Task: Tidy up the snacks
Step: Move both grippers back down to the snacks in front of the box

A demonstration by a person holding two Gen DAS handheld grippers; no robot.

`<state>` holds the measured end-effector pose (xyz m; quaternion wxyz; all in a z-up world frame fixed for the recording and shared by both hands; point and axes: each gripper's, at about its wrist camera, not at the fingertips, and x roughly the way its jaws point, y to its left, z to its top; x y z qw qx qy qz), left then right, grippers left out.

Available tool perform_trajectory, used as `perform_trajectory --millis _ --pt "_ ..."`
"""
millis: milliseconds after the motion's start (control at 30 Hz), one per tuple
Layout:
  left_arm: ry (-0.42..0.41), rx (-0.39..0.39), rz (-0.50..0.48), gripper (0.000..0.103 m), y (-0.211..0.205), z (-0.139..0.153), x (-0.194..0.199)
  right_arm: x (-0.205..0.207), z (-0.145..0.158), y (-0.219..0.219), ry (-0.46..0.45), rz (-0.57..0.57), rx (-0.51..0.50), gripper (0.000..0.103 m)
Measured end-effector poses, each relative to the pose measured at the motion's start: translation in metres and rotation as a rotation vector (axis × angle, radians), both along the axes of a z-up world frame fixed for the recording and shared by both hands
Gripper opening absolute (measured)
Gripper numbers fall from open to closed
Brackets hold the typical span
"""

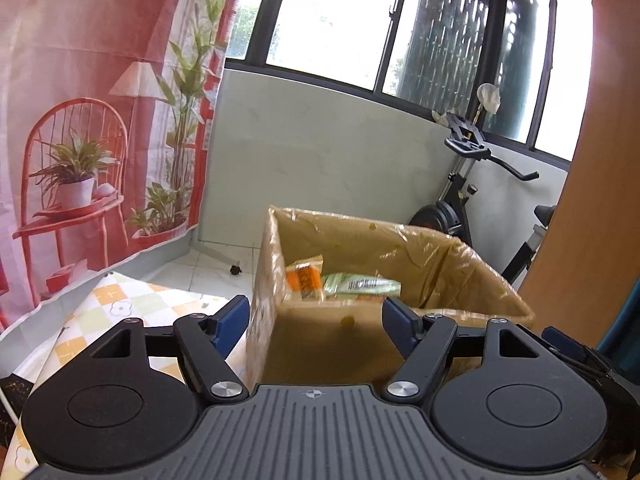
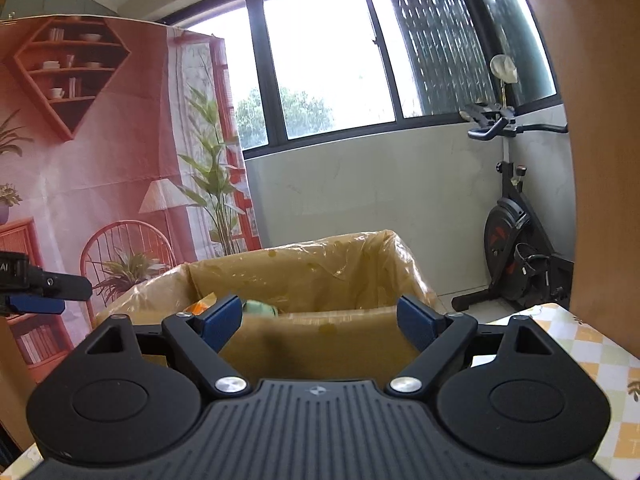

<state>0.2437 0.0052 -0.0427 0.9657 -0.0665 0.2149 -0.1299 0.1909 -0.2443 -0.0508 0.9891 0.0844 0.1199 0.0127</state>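
The left hand-held gripper (image 1: 316, 322) was seen spread apart, its blue pads (image 1: 230, 322) well separated and nothing caught between them. Just beyond the fingertips, a cardboard box (image 1: 320, 344) lined with clear plastic was set on the worktop (image 1: 120, 304), which was covered in a checked cloth of orange, green and white. Inside the box, two snacks were found lying side by side: an orange packet (image 1: 306, 278) tilted against the left wall, and a pale green packet (image 1: 360, 283) touching it on the right.

The right hand-held gripper (image 2: 320, 322) was likewise held released, with both blue pads (image 2: 416, 322) wide of each other and empty. The same box (image 2: 312, 344) was framed directly ahead, its near wall filling the gap between the fingers. Only slivers of the orange packet (image 2: 196, 307) and the green packet (image 2: 260, 307) could be made out over the rim. At the left edge of the right wrist view, the tip of the left hand-held gripper (image 2: 44, 292) was caught level with the box. An exercise bike (image 2: 516, 248) was seen standing on the floor beneath the window (image 2: 328, 56), and a printed backdrop (image 2: 100, 152) was hung at the left.
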Motion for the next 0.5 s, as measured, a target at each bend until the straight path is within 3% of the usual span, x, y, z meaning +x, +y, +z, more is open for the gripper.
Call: perform_trajectory --millis 167,500 --pt "0.027 0.029 0.003 0.075 -0.002 -0.020 -0.008 -0.014 -0.017 0.004 0.027 0.000 -0.007 0.087" --pt "0.174 0.031 -0.020 0.075 -0.009 -0.072 -0.002 -0.013 -0.064 -0.004 0.172 -0.051 0.002 0.087"
